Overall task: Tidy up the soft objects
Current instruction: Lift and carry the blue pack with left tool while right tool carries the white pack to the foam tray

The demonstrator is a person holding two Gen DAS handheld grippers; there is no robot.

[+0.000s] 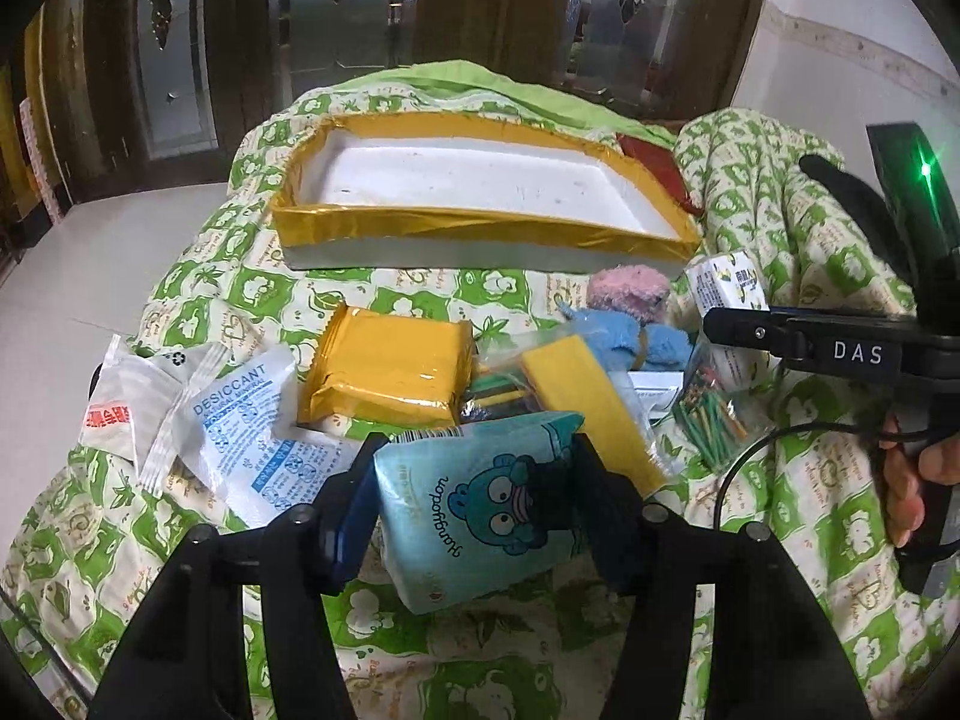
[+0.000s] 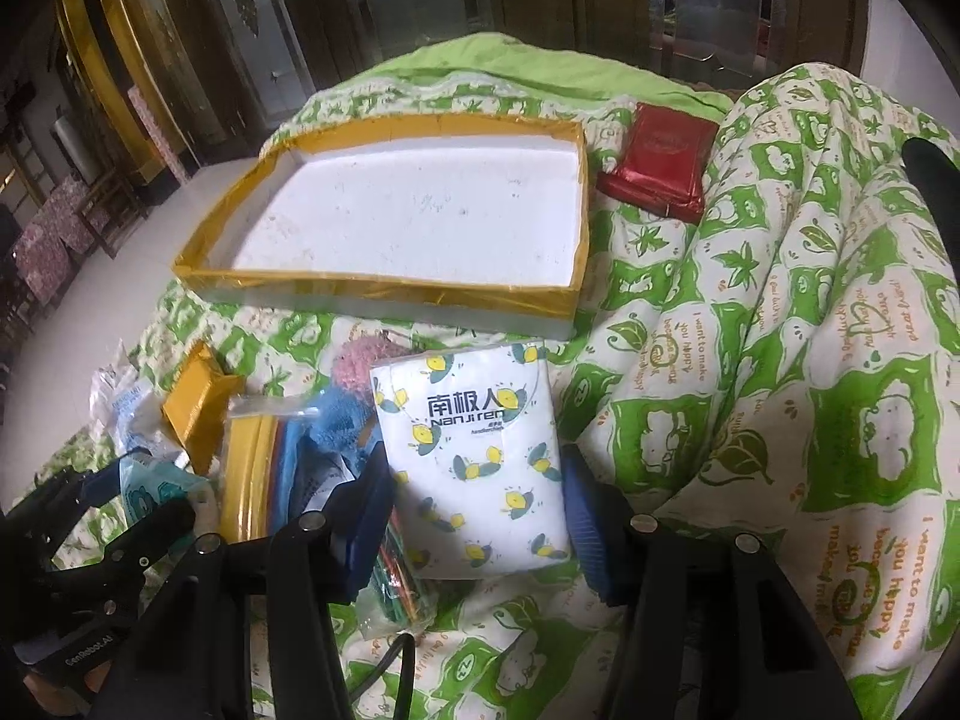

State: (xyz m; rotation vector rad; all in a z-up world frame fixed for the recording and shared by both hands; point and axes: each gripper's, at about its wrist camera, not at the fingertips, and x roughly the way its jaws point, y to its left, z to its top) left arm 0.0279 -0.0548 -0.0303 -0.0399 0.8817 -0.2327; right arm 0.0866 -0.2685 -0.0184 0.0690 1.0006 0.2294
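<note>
My left gripper (image 1: 477,504) is shut on a teal cartoon tissue pack (image 1: 480,504), low over the green quilt. My right gripper (image 2: 474,498) is shut on a white bee-print tissue pack (image 2: 474,456); that pack also shows in the left wrist view (image 1: 723,288). The white foam tray with gold-taped rim (image 1: 480,228) (image 2: 384,294) lies empty behind the pile. The pile holds a gold packet (image 1: 387,378), a yellow block (image 1: 591,402), a pink and blue plush (image 1: 630,318) and a desiccant sachet (image 1: 252,438).
A red packet (image 2: 657,162) lies right of the tray. A clear bag of coloured sticks (image 1: 714,420) lies under the right gripper. A white sachet (image 1: 129,402) sits at the quilt's left edge. Bunched quilt (image 2: 810,300) rises on the right. Tiled floor and wooden doors lie beyond.
</note>
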